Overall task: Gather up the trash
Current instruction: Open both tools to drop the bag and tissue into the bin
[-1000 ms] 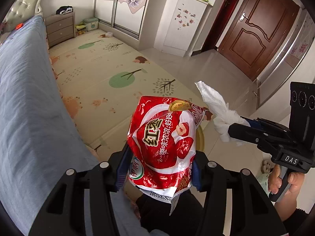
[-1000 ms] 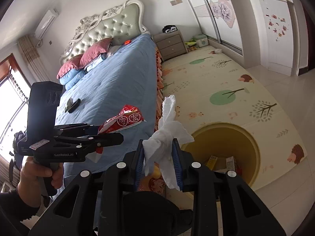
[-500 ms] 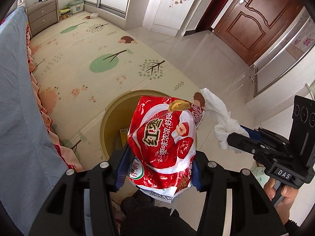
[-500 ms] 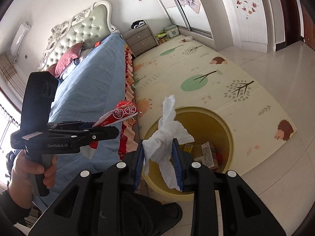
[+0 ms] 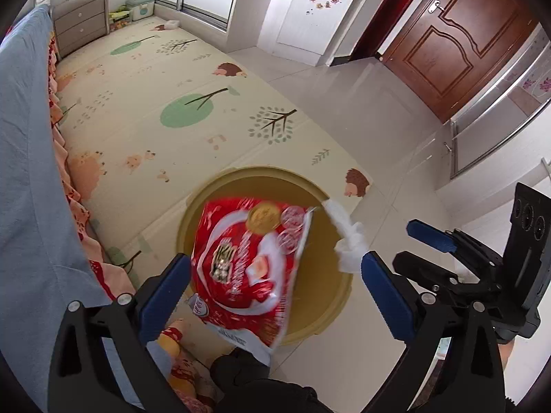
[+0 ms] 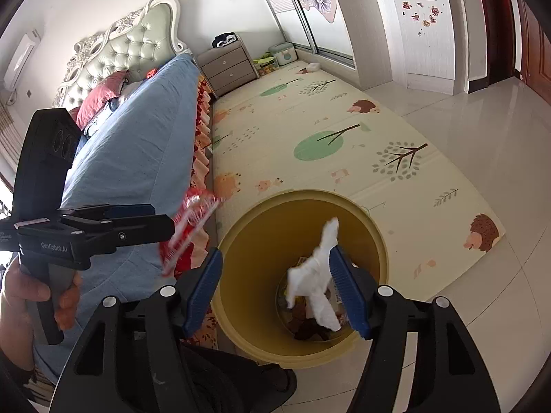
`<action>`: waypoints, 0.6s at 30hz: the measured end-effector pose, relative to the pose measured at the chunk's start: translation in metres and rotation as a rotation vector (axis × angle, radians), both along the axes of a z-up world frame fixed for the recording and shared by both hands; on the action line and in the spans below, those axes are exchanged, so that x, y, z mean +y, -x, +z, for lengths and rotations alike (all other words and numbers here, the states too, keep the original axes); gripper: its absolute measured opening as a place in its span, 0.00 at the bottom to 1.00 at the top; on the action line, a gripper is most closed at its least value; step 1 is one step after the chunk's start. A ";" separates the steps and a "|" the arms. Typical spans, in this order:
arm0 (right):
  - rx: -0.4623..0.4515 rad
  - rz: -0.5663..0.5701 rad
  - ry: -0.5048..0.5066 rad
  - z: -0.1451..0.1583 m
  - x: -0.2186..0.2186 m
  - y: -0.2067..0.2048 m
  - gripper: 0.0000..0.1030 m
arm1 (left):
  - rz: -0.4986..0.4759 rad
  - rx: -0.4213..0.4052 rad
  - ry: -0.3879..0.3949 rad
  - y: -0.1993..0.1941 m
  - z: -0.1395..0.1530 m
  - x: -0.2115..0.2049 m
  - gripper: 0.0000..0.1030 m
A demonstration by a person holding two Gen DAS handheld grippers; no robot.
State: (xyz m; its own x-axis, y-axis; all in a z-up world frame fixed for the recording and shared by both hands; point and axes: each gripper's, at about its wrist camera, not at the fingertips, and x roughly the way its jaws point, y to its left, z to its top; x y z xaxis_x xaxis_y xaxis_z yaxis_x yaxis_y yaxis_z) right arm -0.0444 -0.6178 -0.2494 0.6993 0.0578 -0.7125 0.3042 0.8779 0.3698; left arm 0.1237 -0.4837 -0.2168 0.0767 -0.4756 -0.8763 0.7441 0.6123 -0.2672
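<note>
— Bedroom floor first: what fills the frames?

— Pale tile [image 5: 389,130] with a cream play mat [image 5: 193,103] printed with trees and hedgehogs across the middle of the left wrist view, and a bed under a blue cover [image 6: 137,158] down the left side of both views. A brown door [image 5: 461,34] sits upper right in the left wrist view.

— And the bin?

— A round yellow bin [image 5: 334,296] stands at the lower centre, on the mat's near edge beside the bed.

— Where is the trash?

— A red snack bag [image 5: 241,268], blurred, sits over the bin's mouth between the left gripper's [image 5: 275,292] blue pads; the left pad is at its edge, the right pad well clear. A white tissue [image 6: 316,275] hangs over the bin's opening, lying against the right pad of the right gripper [image 6: 279,292].

— The jaws?

— Both pairs are opening: the left's stand wide apart, the right's partly apart, neither clamped on anything.

— Anything smaller?

— Bits of rubbish lie at the bin's bottom, too small to name. A hand [image 6: 24,296] holds the left gripper's handle at lower left of the right wrist view.
</note>
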 end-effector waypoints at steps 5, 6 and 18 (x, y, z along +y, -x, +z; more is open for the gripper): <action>0.005 -0.016 -0.031 -0.006 -0.006 0.009 0.62 | 0.011 0.023 -0.015 -0.003 -0.004 0.004 0.96; 0.007 -0.017 -0.042 -0.007 -0.008 0.010 0.62 | 0.012 0.027 -0.017 -0.003 -0.004 0.004 0.96; -0.020 0.008 -0.034 0.023 0.006 0.012 0.62 | 0.025 -0.040 0.050 0.009 0.027 0.020 0.96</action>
State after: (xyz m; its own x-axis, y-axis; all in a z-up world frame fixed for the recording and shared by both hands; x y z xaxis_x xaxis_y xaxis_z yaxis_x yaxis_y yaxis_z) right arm -0.0560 -0.6122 -0.2265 0.7128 0.0872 -0.6959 0.2898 0.8670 0.4055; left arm 0.1146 -0.4638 -0.1901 0.1234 -0.5161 -0.8476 0.7396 0.6173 -0.2682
